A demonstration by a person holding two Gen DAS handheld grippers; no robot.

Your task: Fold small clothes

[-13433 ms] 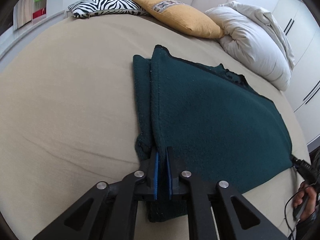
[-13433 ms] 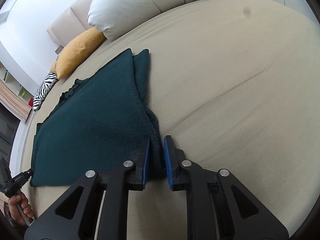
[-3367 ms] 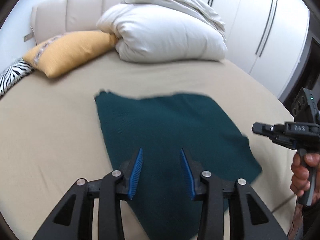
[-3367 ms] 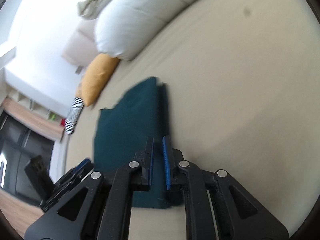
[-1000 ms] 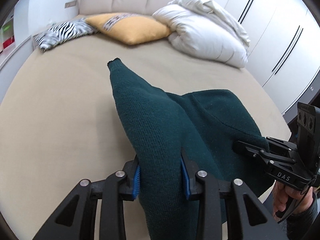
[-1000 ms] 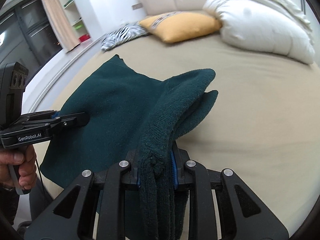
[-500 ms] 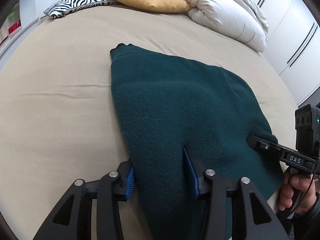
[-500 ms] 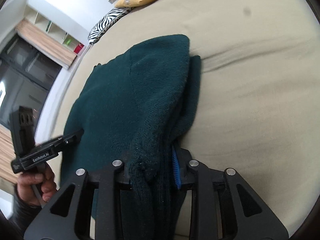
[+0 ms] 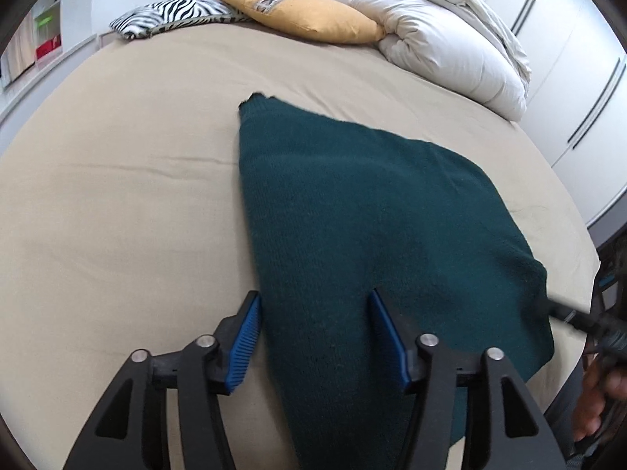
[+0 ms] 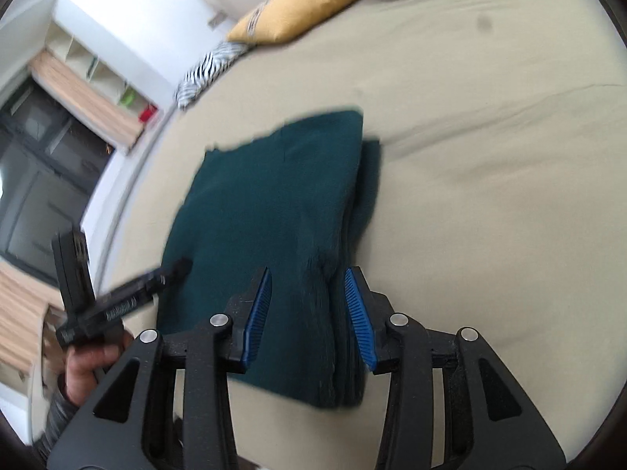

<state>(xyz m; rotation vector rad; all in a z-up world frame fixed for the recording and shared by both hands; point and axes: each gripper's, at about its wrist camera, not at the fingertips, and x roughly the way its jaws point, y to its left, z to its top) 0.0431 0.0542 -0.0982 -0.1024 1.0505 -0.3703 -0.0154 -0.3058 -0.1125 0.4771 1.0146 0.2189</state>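
A dark green knitted sweater (image 9: 352, 211) lies folded flat on the beige bed (image 9: 117, 180). My left gripper (image 9: 315, 337) is open just above the sweater's near left edge, holding nothing. In the right wrist view the sweater (image 10: 274, 203) shows stacked layers along its right side. My right gripper (image 10: 307, 313) is open over that thick near edge, holding nothing. The left gripper also shows in the right wrist view (image 10: 164, 274), blurred, at the sweater's left edge.
A zebra pillow (image 9: 172, 13), a yellow pillow (image 9: 305, 15) and a white duvet (image 9: 450, 47) lie at the head of the bed. White wardrobe doors (image 9: 580, 90) stand on the right. Shelves and a dark window (image 10: 47, 156) are beyond the bed's left edge.
Both grippers have let go of the sweater and opened wide. The lifted fold now lies flat on the bed. Both grippers have drawn back a little.
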